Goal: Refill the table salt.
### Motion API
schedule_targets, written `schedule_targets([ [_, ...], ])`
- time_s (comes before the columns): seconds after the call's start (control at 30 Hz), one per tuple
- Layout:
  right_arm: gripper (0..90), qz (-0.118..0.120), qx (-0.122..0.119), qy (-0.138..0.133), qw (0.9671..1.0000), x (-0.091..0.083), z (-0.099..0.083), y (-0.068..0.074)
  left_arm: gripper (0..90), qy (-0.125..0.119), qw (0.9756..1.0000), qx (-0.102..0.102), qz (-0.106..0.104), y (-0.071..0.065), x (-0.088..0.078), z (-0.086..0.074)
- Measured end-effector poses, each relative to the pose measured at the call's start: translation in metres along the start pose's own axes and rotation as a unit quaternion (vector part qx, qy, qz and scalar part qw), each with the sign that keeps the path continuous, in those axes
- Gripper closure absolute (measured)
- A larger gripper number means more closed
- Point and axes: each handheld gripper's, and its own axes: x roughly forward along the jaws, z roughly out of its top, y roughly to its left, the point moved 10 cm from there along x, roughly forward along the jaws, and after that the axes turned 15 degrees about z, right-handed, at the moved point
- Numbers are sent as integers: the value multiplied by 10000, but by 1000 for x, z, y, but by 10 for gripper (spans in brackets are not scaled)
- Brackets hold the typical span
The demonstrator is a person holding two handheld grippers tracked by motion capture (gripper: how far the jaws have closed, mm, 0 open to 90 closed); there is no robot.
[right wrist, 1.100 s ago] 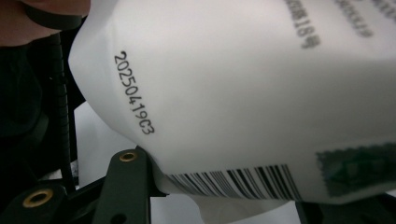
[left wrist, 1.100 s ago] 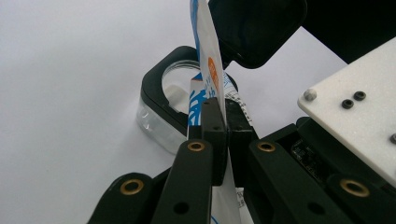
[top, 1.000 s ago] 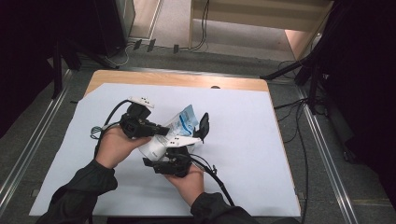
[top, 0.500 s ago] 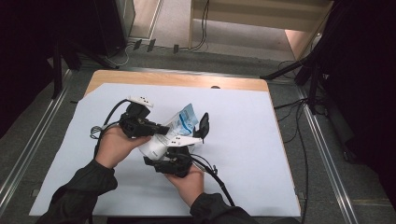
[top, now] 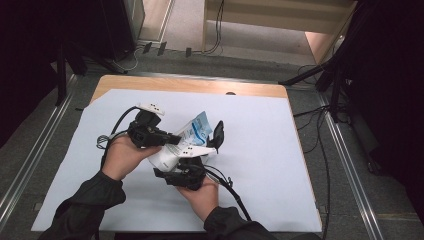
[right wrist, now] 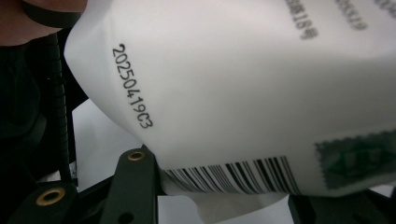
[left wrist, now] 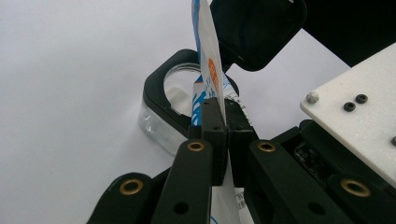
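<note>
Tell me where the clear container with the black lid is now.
In the left gripper view, the container stands on the white sheet just beyond the shut left gripper, behind the pouch.

Light falls from overhead onto the table (top: 280,165), whose pale sheet is bright and even, with soft shadows under the hands. The room past its far edge and corners is dim, nearly black. Close-up, the pouch (right wrist: 243,93) glares white, its print blurring toward the right edge.

One pouch (top: 192,135), one clear container with black lid (left wrist: 170,100), two claws: left claw (top: 172,138), right claw (top: 200,155).
</note>
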Motion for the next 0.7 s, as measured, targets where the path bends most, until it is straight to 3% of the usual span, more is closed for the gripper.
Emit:
schedule_targets([
  [0.33,575,112,8,-26,9999,1,1,1,900,-12,10000,-19,19,1,0,1],
  [0.7,545,70,-93,64,9999,3,0,2,900,1,10000,-7,27,0,0,1],
])
